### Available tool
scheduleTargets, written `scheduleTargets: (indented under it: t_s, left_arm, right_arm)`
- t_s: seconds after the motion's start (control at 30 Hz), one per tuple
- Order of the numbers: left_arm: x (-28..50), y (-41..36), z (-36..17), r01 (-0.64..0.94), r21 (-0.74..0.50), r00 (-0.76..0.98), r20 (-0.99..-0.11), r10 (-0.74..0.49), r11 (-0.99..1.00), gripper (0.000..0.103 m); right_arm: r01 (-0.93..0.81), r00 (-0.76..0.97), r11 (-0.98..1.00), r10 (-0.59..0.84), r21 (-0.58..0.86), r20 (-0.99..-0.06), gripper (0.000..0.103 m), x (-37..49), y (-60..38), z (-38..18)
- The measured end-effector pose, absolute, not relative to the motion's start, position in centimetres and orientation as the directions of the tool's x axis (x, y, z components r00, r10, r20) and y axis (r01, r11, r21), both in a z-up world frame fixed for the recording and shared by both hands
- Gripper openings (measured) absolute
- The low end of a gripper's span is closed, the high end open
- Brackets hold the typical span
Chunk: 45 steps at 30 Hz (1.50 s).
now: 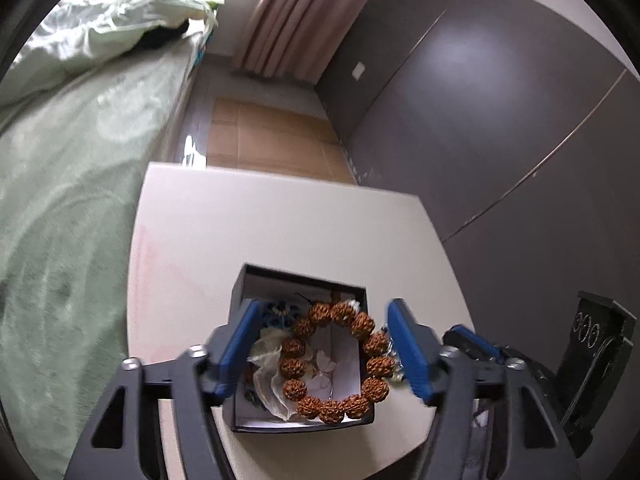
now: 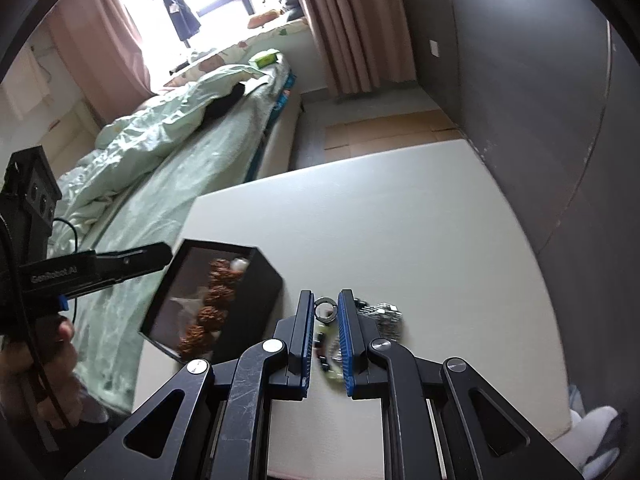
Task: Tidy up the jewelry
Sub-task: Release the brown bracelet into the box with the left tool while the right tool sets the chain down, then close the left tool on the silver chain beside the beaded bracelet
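The left gripper (image 1: 326, 350) is hovering over the black box (image 1: 256, 280) on the white counter (image 1: 280, 224), its fingers (image 1: 240, 344) spread wide on either side. A brown bead bracelet (image 1: 332, 360) is lying inside the box. The right gripper (image 2: 325, 340) is sitting beside the box with its fingers (image 2: 346, 340) narrowed around a small bracelet (image 2: 322, 356) and a metal ring (image 2: 325, 309) on the counter; whether they are gripping it cannot be told.

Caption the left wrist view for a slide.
Open left gripper poised over a brown bead bracelet in a black box.
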State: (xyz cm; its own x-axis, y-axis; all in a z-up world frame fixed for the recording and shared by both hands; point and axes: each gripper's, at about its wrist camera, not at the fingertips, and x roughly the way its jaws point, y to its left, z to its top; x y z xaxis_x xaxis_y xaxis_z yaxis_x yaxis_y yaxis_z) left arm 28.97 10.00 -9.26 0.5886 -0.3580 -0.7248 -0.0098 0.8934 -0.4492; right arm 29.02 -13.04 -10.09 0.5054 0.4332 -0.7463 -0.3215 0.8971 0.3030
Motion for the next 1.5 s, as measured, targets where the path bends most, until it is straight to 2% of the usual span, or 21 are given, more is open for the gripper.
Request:
scheduleTargets:
  t_s: [0.5, 0.57, 0.63, 0.7, 0.73, 0.77, 0.97, 1.4, 1.43, 1.47, 1.5]
  left_arm:
    - [27.9, 12.8, -8.1, -0.049, -0.486, 0.632, -0.692, -0.349, 0.873, 0.069]
    - [27.9, 13.1, -8.0, -0.051, -0.487, 0.635, -0.690, -0.348, 0.872, 0.071]
    - [27.8, 13.3, -8.0, -0.055, -0.492, 0.639, -0.686, -0.348, 0.869, 0.080]
    - [27.7, 13.5, -7.9, -0.052, -0.509, 0.649, -0.671, -0.358, 0.859, 0.086]
    - [27.6, 13.5, -7.8, -0.051, -0.516, 0.653, -0.665, -0.362, 0.855, 0.088]
    - [27.6, 13.5, -7.7, -0.046, -0.520, 0.659, -0.657, -0.366, 0.853, 0.088]
    - [27.6, 12.4, -7.2, -0.015, -0.515, 0.661, -0.648, -0.378, 0.857, 0.091]
    - [26.8, 8.1, -6.2, 0.058, -0.448, 0.652, -0.660, -0.374, 0.892, 0.091]
    - [26.8, 7.7, -6.1, 0.064, -0.445, 0.651, -0.660, -0.376, 0.893, 0.091]
    - [26.8, 7.3, -6.0, 0.071, -0.441, 0.650, -0.660, -0.377, 0.895, 0.091]
    - [26.7, 6.7, -5.9, 0.085, -0.434, 0.648, -0.660, -0.381, 0.897, 0.091]
  right_arm:
    - [-0.460, 0.438, 0.775, 0.622, 0.433, -0.649, 0.013, 29.0, -7.6, -9.0]
    - [-0.479, 0.420, 0.753, 0.648, 0.451, -0.635, 0.014, 29.1, -6.8, -8.8]
    - [-0.495, 0.396, 0.730, 0.673, 0.471, -0.625, 0.014, 29.2, -6.3, -8.8]
    - [-0.491, 0.378, 0.736, 0.662, 0.466, -0.647, 0.029, 29.5, -5.7, -9.2]
    - [-0.485, 0.380, 0.743, 0.654, 0.461, -0.654, 0.050, 29.6, -5.7, -9.4]
    - [-0.476, 0.389, 0.751, 0.646, 0.457, -0.657, 0.059, 29.5, -5.9, -9.5]
    - [-0.418, 0.445, 0.780, 0.623, 0.466, -0.643, 0.063, 29.0, -9.0, -9.2]
    - [-0.276, 0.504, 0.863, 0.505, 0.424, -0.700, 0.064, 28.7, -16.4, -9.5]
    - [-0.272, 0.507, 0.869, 0.495, 0.415, -0.705, 0.068, 28.6, -16.6, -9.5]
    - [-0.262, 0.520, 0.882, 0.471, 0.392, -0.712, 0.077, 28.5, -16.9, -9.4]
    - [-0.256, 0.535, 0.892, 0.452, 0.372, -0.714, 0.081, 28.3, -17.2, -9.3]
